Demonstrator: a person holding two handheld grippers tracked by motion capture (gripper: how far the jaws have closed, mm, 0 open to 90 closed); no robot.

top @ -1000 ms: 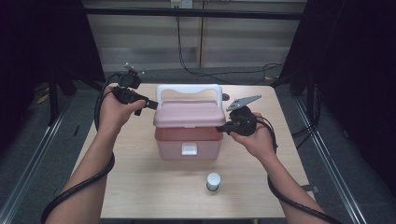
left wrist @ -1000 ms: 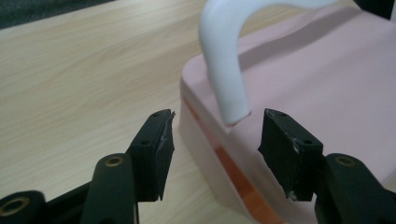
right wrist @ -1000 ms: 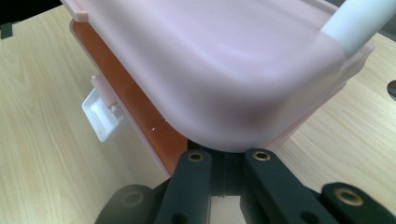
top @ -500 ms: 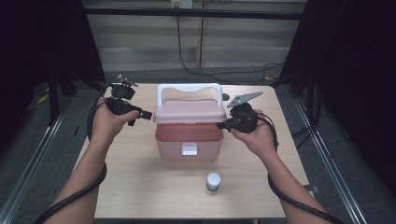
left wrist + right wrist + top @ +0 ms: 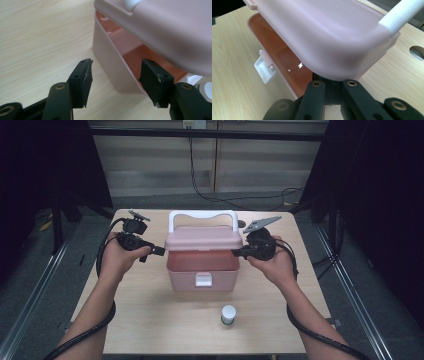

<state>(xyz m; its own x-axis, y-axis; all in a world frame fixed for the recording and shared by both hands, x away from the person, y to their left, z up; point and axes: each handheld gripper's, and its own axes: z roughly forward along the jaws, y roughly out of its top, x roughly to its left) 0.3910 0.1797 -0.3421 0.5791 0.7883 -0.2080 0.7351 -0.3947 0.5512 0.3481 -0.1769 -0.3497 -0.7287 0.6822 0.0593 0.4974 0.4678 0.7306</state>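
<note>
While the pink box [image 5: 202, 270] sits mid-table [image 5: 150, 320] with its long axis running left to right and its white latch [image 5: 203, 279] facing the person, its lid [image 5: 202, 239] is tilted up at the front, showing the orange-pink inside. No writing can be read on it. The right gripper [image 5: 239, 253] is pinched narrow on the lid's right edge; the left gripper [image 5: 159, 251] stands wide beside the box's left wall, holding nothing. A white-capped bottle [image 5: 228, 314] stands near the front edge. Half a second ago the lid was lower and the left gripper farther left.
</note>
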